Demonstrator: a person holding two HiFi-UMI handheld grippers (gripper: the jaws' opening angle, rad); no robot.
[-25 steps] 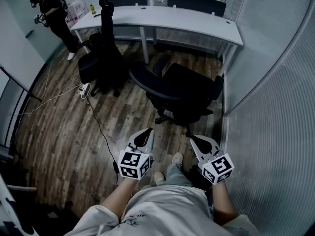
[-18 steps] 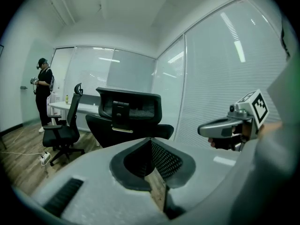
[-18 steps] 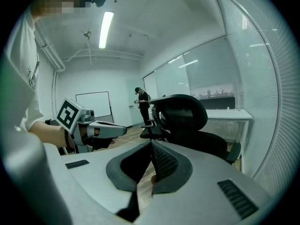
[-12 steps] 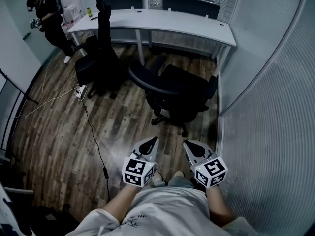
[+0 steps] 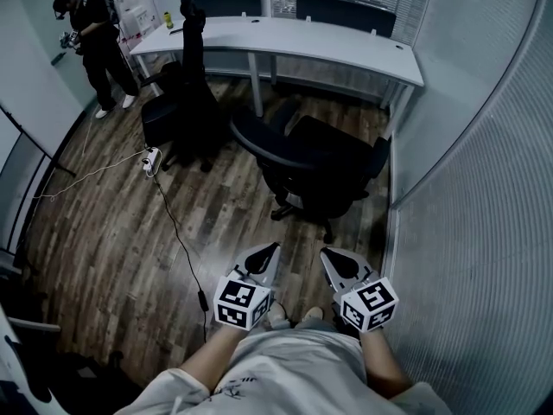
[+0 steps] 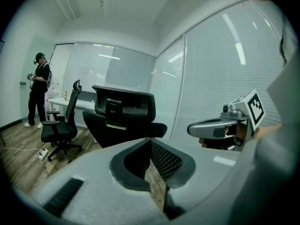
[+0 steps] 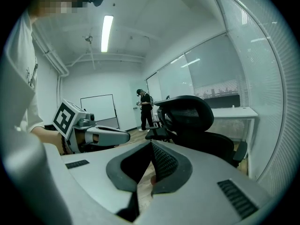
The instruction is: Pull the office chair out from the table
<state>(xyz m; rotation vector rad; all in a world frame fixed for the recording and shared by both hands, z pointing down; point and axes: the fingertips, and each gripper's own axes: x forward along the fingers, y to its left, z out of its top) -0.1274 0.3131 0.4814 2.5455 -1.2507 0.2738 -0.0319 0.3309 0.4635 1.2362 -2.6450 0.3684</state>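
Starting closest in: both grippers are held low in front of the person's legs, the left gripper (image 5: pixel 266 251) and right gripper (image 5: pixel 333 256) side by side and near each other, both clenched tight with nothing between the jaws, just bare pads meeting. They aren't touching anything. A black cable (image 5: pixel 177 232) snakes across the wood floor (image 5: pixel 112 223) just left of them, up to a white power strip (image 5: pixel 151 158). Next up is the office chair (image 5: pixel 324 167), black, with a mesh headrest. It's sitting clear of the table with its back turned toward the grippers, close to the glass wall (image 5: pixel 484 188) with blinds on the right, so it's kinda boxed in on that side. To its left is a second black chair (image 5: pixel 186 102) with a tall back, close by. Behind both runs the long white table (image 5: pixel 285 37), one leg near the glass wall. Way off in the far left corner another person (image 5: pixel 91 37) in dark clothes stands looking at something in their hands.
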